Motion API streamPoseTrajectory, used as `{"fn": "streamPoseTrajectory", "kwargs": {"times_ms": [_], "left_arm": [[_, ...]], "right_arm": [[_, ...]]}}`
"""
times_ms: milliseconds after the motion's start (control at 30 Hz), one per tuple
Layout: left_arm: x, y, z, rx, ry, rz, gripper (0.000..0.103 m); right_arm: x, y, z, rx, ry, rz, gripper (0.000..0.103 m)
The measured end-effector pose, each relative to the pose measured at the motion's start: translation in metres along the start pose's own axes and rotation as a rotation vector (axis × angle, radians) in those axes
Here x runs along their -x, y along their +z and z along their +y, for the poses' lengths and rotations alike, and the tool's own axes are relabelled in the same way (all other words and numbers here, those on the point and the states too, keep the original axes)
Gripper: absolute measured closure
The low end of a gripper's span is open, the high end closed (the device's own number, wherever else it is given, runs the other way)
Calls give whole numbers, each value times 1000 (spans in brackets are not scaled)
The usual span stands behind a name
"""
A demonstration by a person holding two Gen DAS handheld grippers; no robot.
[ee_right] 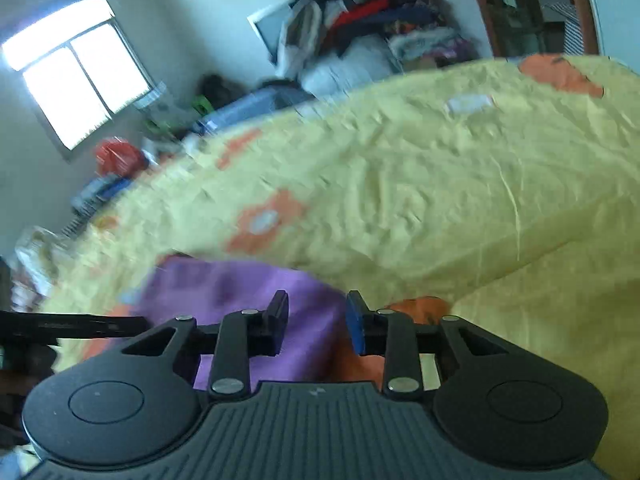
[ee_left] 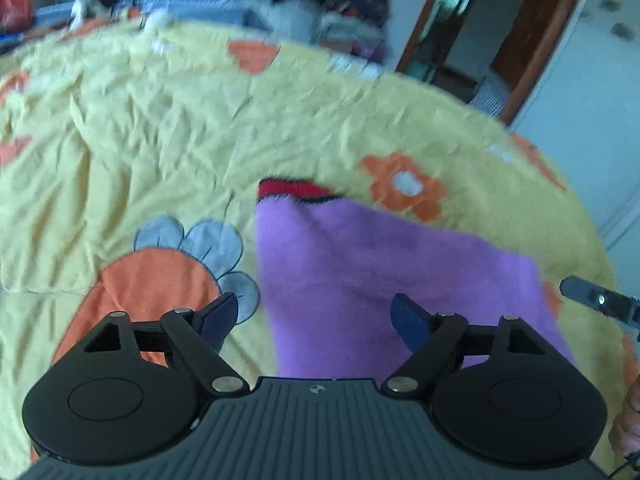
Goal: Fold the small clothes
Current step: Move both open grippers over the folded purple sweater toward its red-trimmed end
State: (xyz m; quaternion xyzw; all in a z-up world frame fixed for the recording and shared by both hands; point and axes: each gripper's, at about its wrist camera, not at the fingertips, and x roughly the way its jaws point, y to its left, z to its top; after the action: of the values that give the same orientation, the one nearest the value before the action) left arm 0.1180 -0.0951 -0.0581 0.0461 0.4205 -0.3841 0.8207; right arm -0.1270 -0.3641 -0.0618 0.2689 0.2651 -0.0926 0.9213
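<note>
Purple garment (ee_left: 384, 272) lies flat on yellow flowered bedspread (ee_left: 160, 128), red-and-black edge (ee_left: 292, 189) showing at far end. Left tool (ee_left: 314, 314) hovers over near part of garment, fingers spread wide, holding nothing. Right tool (ee_right: 317, 320) sits at garment's right edge, fingers apart with narrower gap, nothing between them. Both views blurred. Heap of clothes (ee_right: 360, 20) beyond bed; window (ee_right: 76, 68) at left.

Garment (ee_left: 360, 272) flat on bedspread (ee_left: 160, 140); left tongs (ee_left: 316, 316) above its near edge, right tongs (ee_right: 318, 320) alongside.
</note>
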Motion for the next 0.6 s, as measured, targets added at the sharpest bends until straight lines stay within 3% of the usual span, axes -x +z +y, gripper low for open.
{"fn": "streamPoseTrajectory", "kwargs": {"times_ms": [67, 167, 200, 267, 333, 400, 467, 600], "left_arm": [[22, -13, -8, -18, -62, -45, 20], [33, -33, -31, -89, -134, -53, 18], [33, -42, -40, -125, -142, -42, 17], [23, -57, -55, -196, -113, -15, 17], [14, -69, -62, -257, -66, -31, 13], [18, -72, -63, -252, -58, -41, 13], [32, -75, -60, -188, -98, -26, 13], [73, -103, -64, -172, -193, -37, 12]], "right_arm": [[21, -12, 20, 31, 80, -5, 71], [24, -33, 42, 70, 165, 66, 71], [20, -39, 46, 86, 161, 94, 73], [6, -51, 41, 144, 9, 130, 74], [1, -50, 12, 27, 79, 100, 76], [4, -46, 8, 12, 56, 88, 78], [14, -45, 21, 43, 6, 78, 76], [59, -62, 46, 79, 65, 48, 76]]}}
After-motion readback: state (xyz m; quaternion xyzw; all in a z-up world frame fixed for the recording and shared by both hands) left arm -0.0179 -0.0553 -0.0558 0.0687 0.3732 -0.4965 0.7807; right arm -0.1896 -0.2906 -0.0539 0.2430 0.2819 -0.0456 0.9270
